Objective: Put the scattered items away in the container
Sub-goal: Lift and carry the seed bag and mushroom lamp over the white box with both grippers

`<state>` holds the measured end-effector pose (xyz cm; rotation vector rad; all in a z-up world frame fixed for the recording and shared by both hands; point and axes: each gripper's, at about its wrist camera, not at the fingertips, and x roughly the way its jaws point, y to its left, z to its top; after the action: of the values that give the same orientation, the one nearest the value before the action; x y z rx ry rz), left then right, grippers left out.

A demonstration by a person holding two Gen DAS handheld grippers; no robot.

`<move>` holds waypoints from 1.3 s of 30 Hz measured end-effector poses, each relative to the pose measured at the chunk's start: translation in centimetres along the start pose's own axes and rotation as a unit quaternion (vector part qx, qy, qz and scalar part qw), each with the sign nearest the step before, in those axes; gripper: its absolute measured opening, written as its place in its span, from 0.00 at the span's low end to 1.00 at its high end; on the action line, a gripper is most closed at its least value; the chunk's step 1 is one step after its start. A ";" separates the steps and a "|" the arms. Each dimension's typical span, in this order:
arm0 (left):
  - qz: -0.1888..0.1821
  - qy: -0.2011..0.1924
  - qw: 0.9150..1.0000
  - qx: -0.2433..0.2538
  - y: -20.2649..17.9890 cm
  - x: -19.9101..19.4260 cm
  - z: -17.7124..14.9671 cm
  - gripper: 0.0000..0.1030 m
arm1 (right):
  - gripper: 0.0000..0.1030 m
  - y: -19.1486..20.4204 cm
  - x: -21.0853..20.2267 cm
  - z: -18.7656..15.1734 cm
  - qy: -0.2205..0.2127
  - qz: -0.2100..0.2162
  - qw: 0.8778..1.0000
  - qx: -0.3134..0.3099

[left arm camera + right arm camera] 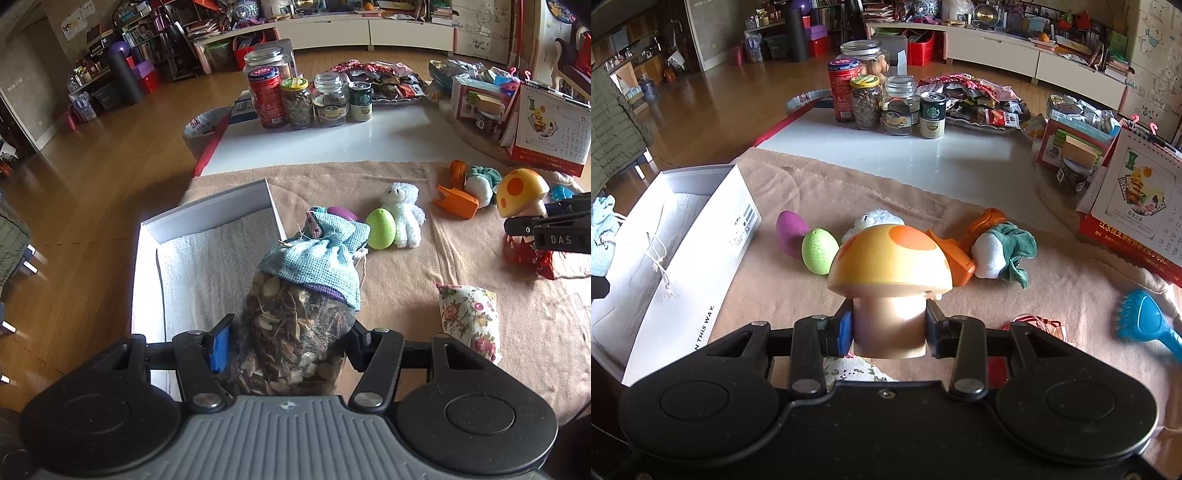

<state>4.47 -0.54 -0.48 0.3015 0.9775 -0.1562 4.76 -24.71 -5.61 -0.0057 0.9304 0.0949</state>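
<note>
My left gripper (290, 341) is shut on a mesh sachet of dried herbs (295, 325) with a blue cloth top, held above the right edge of the white box (147, 266), which is lined with a white towel. My right gripper (889, 326) is shut on the stem of a yellow toy mushroom (890, 258) with orange spots, held above the tan cloth (775, 295); the mushroom also shows in the left wrist view (521, 192). The white box (698, 266) lies to its left.
On the cloth lie a green egg (820, 251), a purple egg (790, 232), a white plush (404, 214), an orange clip (458, 201), a plush radish (1001, 251), a floral pouch (471, 319), a red packet (528, 254) and a blue rake (1145, 321). Jars (882, 99) and a calendar (1137, 206) stand behind.
</note>
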 end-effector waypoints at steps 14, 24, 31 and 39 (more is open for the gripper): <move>-0.002 0.052 0.998 0.042 4.1 0.1 -4.4 0.58 | 0.40 2.5 -1.0 1.2 -0.005 0.003 1.000 -0.026; 0.013 0.062 0.997 0.052 8.2 -1.0 -7.2 0.58 | 0.40 6.8 -1.9 3.4 -0.027 0.044 0.997 -0.057; 0.016 0.056 0.998 0.025 9.7 -1.8 -7.2 0.58 | 0.40 11.8 -3.2 6.0 -0.051 0.082 0.989 -0.111; -0.006 0.068 0.998 0.008 10.5 -1.3 -6.8 0.58 | 0.40 17.2 -2.1 7.8 -0.045 0.123 0.978 -0.160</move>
<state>1.12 11.55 -1.02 0.3237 1.1132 -0.1566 8.32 -7.41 1.41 -0.1840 0.8131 0.4710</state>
